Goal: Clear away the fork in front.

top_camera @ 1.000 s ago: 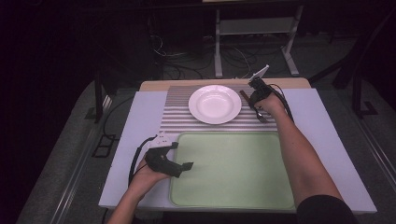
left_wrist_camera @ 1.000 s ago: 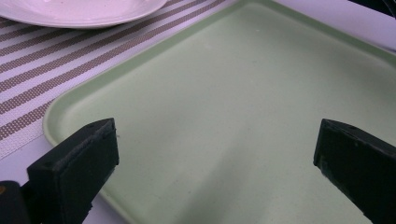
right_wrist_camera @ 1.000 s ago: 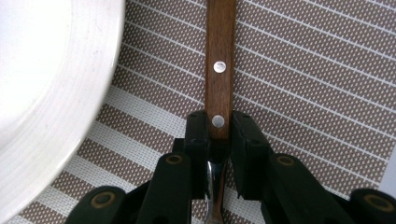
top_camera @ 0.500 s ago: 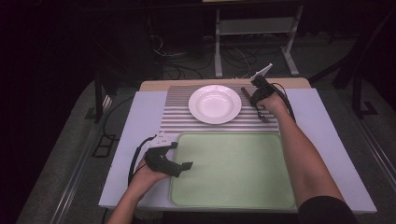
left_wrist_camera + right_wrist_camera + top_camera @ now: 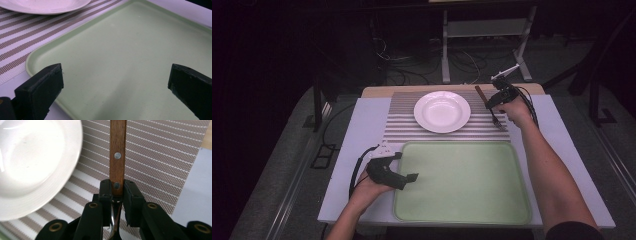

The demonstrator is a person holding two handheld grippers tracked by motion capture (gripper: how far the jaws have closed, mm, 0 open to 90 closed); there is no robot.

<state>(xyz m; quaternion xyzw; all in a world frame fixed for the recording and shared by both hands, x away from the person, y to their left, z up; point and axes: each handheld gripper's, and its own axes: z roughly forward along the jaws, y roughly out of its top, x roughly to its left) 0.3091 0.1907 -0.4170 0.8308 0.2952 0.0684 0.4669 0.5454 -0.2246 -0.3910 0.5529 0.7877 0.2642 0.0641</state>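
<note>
The right gripper (image 5: 117, 192) has its jaws clamped on a wooden-handled fork (image 5: 117, 152) by the striped placemat's (image 5: 402, 120) right edge, beside the white plate (image 5: 442, 111), where the narrow handle might pivot or slip, while the left gripper (image 5: 115, 85) gapes empty over the green tray's (image 5: 140, 50) left edge.
</note>
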